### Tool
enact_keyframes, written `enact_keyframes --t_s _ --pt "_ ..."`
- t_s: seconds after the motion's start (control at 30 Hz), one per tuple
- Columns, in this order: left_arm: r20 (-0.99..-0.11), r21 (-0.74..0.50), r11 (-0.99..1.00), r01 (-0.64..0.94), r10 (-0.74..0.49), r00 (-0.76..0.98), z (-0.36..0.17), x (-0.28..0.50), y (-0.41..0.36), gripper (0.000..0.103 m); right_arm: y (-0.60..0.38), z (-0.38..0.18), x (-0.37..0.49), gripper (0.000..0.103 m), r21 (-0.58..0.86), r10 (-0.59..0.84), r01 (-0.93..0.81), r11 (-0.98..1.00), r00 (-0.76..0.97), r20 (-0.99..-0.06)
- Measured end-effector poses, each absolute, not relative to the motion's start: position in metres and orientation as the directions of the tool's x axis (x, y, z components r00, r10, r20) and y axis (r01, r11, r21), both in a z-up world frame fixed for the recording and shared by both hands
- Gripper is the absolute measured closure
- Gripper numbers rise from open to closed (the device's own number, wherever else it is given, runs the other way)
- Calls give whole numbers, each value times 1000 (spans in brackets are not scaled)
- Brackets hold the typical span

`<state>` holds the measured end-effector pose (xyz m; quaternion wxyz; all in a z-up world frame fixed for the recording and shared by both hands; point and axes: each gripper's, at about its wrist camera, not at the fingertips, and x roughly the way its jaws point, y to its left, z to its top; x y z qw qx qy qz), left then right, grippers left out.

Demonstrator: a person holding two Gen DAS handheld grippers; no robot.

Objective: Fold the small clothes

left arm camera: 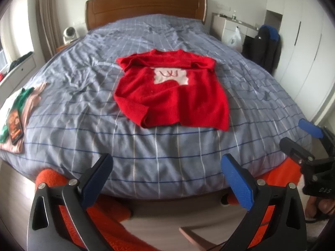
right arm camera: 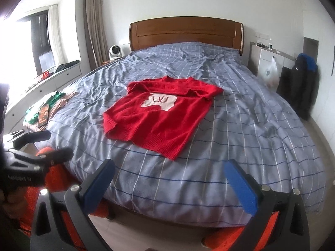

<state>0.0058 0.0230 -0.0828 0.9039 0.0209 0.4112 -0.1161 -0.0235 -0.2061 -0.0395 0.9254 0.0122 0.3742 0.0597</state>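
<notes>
Nearest my lens are the left tongs (left arm camera: 167, 179), their blue ribbed pads spread wide with nothing between them, held off the foot of the bed (left arm camera: 157, 163) above bare floor. My right tongs (right arm camera: 169, 184) are just the same, parted and empty, and each pair shows at the side of the other's view, well apart from one another. Orange knitted fabric (left arm camera: 100, 226) sits under both rigs, close below the mattress edge. The bed's cover is a grey-blue sheet with a thin white and dark blue grid, creased in soft ridges and rounding off at the near edge. The red sweater (left arm camera: 173, 92) lies flat near the middle, neck toward the wooden headboard (left arm camera: 144, 6), both sleeves folded in over the body, and a pale patch (left arm camera: 170, 76) on the chest; its ribbed hem is the edge closest to me. It is a fuzzy knit, rumpled at the shoulders. There is open sheet on every side of it, widest between hem and foot. At the bed's left edge lies a small heap of pink and green clothes (left arm camera: 23, 102) with a dark phone (left arm camera: 14, 125) on top, well apart from the sweater.
</notes>
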Motion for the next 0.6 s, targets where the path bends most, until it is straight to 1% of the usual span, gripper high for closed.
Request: enact_keyframes --t_s 0.17,0.37,0.47,0.53,0.57,0.6 --pt "-783 -69 979 192 -172 598 -90 25 31 0 -216 -39 -24 0 61 90 -66 996 721 -688" --pt "-761 -63 987 146 -143 633 -77 46 49 0 -228 -32 -12 0 28 46 -37 999 751 -658" --pt "-740 -66 990 124 -132 659 -72 57 51 0 -231 -32 3 0 70 74 -37 997 746 -661" --pt "-738 -50 991 127 -122 663 -81 66 50 0 -234 -38 19 0 133 124 -46 990 736 -666" --pt "-743 -43 991 126 -116 659 -88 70 50 0 -233 -44 24 0 148 143 -56 987 725 -674" --pt "-753 -36 992 122 -107 649 -97 74 49 1 -230 -59 37 0 179 192 -91 980 685 -703"
